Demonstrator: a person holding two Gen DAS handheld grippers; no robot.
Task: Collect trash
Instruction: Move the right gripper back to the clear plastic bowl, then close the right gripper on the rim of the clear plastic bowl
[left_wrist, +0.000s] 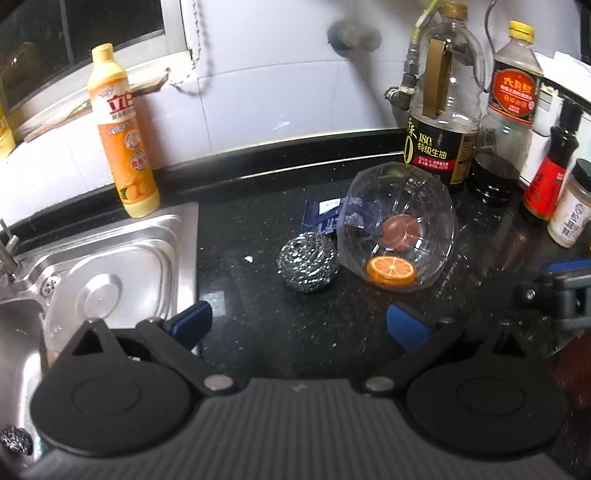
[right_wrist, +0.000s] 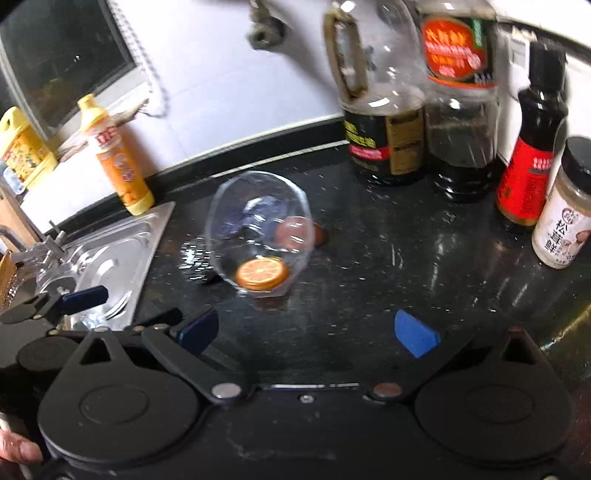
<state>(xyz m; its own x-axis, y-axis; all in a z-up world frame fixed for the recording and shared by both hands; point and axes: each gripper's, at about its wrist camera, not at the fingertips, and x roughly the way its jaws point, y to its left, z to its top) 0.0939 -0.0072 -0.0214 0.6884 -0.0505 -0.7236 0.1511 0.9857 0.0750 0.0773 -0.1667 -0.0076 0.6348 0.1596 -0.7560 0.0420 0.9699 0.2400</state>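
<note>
Both tongs spread wide, nothing between the pads. Your left gripper (left_wrist: 299, 325) hangs over bare counter beside the sink; your right gripper (right_wrist: 308, 330) hangs over the dark counter (right_wrist: 388, 266) in front of the clear container, so either one has an open lane forward.

Left to right:
- Sink (left_wrist: 110, 266), steel, at the far left. Dish soap bottle (left_wrist: 123, 136) stands upright on the ledge behind its corner, within reach of washing-up, not trash.
- Small white scrap (left_wrist: 249, 259) lies alone on the counter, near the sink edge. Likely litter.
- Steel wool ball (left_wrist: 308, 263) sits just beside the clear container. A scrubber parked near the sink, so probably a keeper.
- Dark blue wrapper (left_wrist: 323, 218) lies flat behind the steel wool, partly under the container's edge. Likely trash.
- Clear plastic container (left_wrist: 399, 230), tipped on its side with the mouth toward you, holds an orange slice (left_wrist: 391, 271) at its lower rim. A brownish round thing shows through the wall; right view is blurred, so you can't tell whether it is inside or behind.
- Sauce bottles (left_wrist: 441, 110) stand upright against the wall at right, stored, well clear of the trash.
</note>
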